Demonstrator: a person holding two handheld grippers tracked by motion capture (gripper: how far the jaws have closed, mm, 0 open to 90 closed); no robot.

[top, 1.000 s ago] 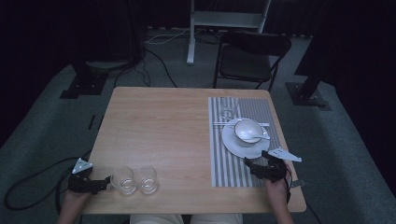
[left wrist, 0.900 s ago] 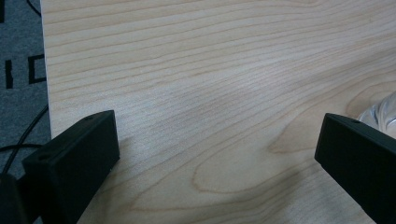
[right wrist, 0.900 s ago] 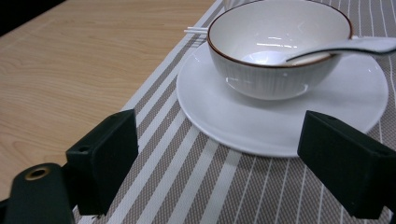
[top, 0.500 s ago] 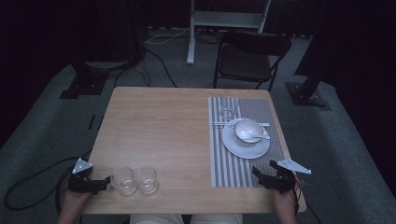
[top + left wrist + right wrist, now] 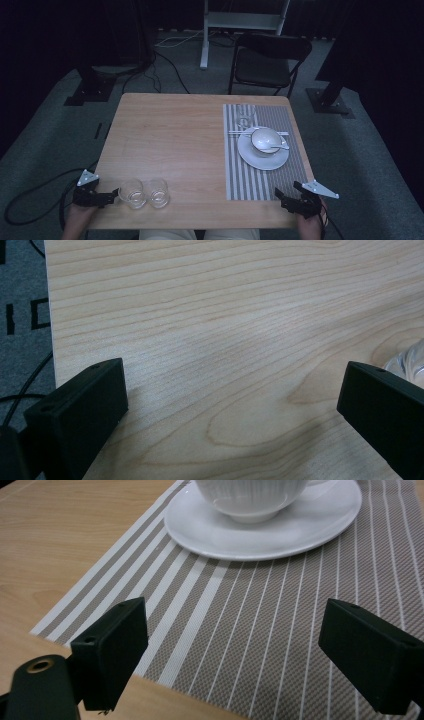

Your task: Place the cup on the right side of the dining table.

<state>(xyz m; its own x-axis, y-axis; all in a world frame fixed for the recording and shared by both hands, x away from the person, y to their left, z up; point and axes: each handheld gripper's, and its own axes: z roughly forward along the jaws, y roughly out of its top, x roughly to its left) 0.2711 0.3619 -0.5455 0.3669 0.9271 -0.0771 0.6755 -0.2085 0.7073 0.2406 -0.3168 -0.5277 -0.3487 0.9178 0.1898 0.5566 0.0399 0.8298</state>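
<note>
Two short, clear, empty drinking glasses stood upright side by side, touching or nearly so, at the near left edge of the wooden table: the left glass (image 5: 131,193) nearest that corner, the right glass (image 5: 157,192) just beside it.

A wooden table (image 5: 175,140) carries two glasses (image 5: 144,193) and a striped placemat (image 5: 250,180).

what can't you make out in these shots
- Glasses: the left gripper view cuts them at its right edge, leaving a sliver.
- Bowl: the right gripper view's top edge cuts off its rim and contents.
- Utensils behind the plate, high view: too small to identify.
</note>
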